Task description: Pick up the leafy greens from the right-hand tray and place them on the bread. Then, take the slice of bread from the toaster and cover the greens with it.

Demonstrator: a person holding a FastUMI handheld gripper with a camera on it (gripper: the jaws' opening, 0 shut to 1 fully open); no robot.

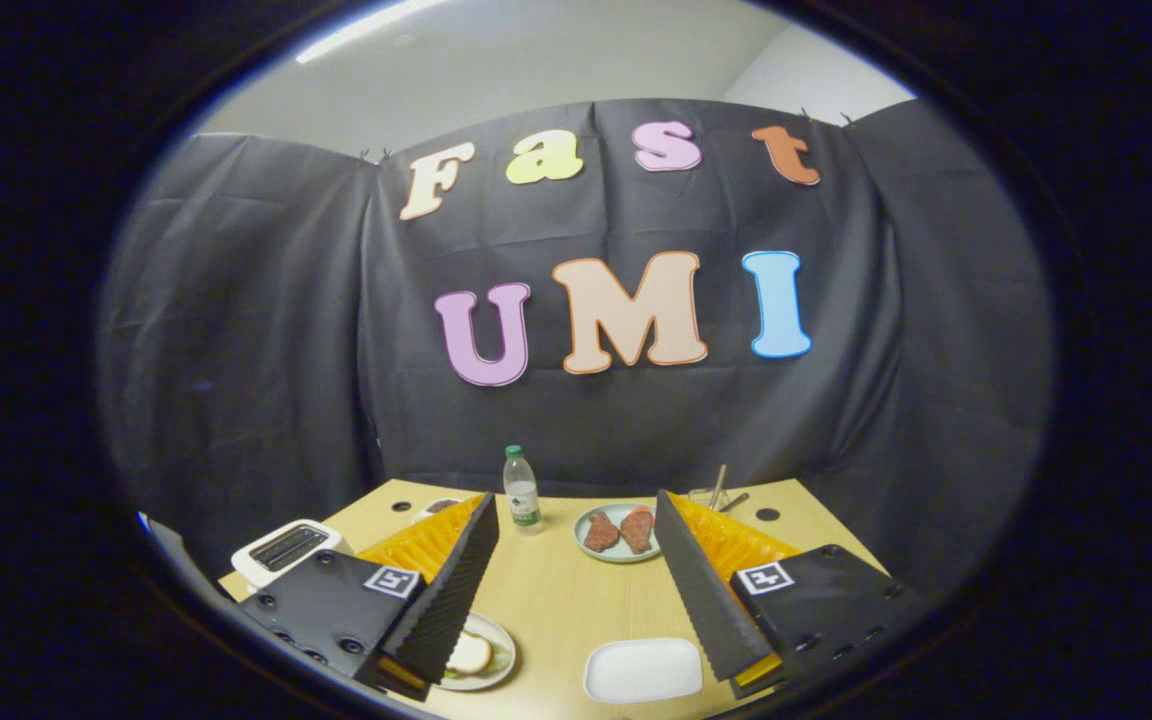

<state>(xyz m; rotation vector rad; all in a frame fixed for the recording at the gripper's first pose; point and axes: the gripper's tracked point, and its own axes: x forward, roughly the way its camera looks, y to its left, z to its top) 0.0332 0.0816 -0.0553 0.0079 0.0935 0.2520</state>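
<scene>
Tool [576, 590] spread wide, empty, above the tabletop [556, 600]. Beside the toaster [286, 550], a plate [498, 655] carries bread [469, 654] over greens – task appears complete; white tray [642, 670] bare – judged nothing left.

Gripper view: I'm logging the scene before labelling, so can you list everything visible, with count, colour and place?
table: one, light wood, under everything.
toaster: one, white, beyond the left finger at the table's left edge.
water bottle: one, clear with green cap, ahead between the fingers, near the wall.
plate of meat: one grey plate, two reddish-brown pieces, just left of the right finger.
round plate with bread: one, light plate, pale bread, green beneath it, partly behind the left finger.
tray: one, white, rectangular, nothing on it, between the fingers, nearest.
dish with sticks: one, clear, beyond the right finger; contents unclear.
gripper: one, fingers wide open, holding nothing.
</scene>
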